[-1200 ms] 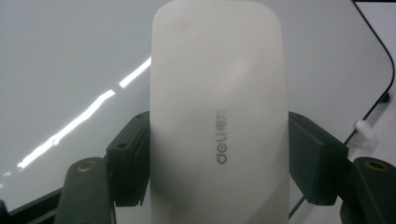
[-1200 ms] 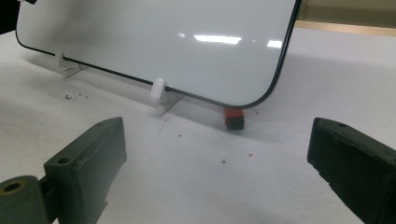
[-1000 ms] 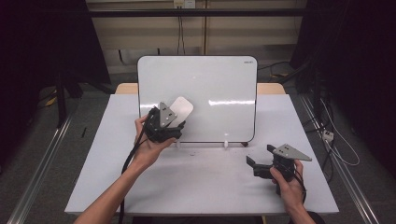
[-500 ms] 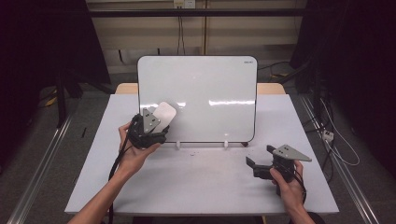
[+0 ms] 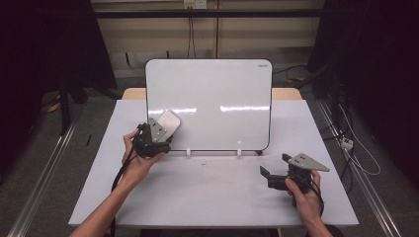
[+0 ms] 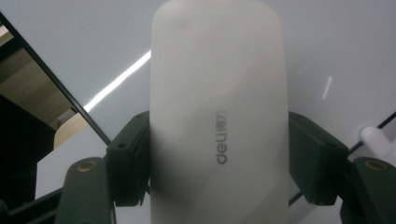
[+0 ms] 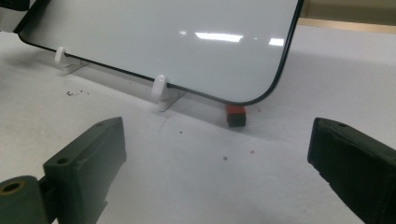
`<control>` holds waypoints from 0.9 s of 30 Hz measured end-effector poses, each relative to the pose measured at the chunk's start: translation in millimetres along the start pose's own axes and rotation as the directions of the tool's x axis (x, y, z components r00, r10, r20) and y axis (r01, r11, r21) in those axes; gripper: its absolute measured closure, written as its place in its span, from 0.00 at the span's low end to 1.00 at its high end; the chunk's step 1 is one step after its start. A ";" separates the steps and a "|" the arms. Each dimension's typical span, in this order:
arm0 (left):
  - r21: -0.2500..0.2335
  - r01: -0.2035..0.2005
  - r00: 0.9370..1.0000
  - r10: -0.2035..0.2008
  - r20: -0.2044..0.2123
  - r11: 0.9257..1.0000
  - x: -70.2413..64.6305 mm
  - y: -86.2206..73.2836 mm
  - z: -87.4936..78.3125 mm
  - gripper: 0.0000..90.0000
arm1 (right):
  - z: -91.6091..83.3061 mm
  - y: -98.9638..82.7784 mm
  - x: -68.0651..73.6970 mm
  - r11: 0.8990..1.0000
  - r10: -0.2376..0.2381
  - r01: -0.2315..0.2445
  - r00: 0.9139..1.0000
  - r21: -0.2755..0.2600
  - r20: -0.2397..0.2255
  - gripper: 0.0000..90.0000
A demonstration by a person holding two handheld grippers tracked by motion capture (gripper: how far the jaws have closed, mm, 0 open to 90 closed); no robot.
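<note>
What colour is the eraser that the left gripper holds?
The eraser is white, with grey "deli" lettering; the left gripper view shows it best.

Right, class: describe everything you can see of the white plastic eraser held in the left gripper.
The white plastic whiteboard eraser is a smooth, oblong block with rounded ends and grey "deli" lettering along its back. The left gripper is shut on it, its black jaws pressing on the two long sides, so the eraser points up and away from the hand. It sits by the lower left corner of the white upright whiteboard; whether it touches the board cannot be told.
</note>
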State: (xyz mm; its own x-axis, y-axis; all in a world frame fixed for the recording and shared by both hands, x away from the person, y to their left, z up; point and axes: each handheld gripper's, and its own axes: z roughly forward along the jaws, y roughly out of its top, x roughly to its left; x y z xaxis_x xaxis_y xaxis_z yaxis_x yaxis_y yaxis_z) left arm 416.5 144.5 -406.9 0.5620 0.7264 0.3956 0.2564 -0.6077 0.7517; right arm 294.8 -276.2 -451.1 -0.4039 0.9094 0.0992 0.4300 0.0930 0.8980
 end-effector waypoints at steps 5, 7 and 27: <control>0.010 -0.028 0.999 0.028 -0.021 1.000 -2.5 -0.3 2.5 0.34 | -0.4 -0.2 -1.2 1.000 0.005 -0.005 1.000 -0.001 0.004 0.05; 0.004 -0.020 1.000 0.020 -0.014 1.000 -1.8 -1.3 2.3 0.34 | -0.2 0.0 -0.7 1.000 0.004 -0.004 1.000 0.001 0.001 0.05; -0.032 0.229 0.966 -0.223 0.129 0.973 13.6 0.0 -26.6 0.07 | 0.0 0.0 -0.1 1.000 -0.002 0.002 1.000 0.002 0.003 0.05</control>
State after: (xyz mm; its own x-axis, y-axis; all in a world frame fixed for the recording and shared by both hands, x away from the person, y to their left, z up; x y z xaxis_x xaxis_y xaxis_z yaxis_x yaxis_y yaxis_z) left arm 403.2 163.0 -387.4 0.5870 0.7963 0.1462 0.3529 -0.4142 0.8390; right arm 294.9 -276.3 -451.2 -0.4018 0.9107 0.0961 0.4307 0.0954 0.8974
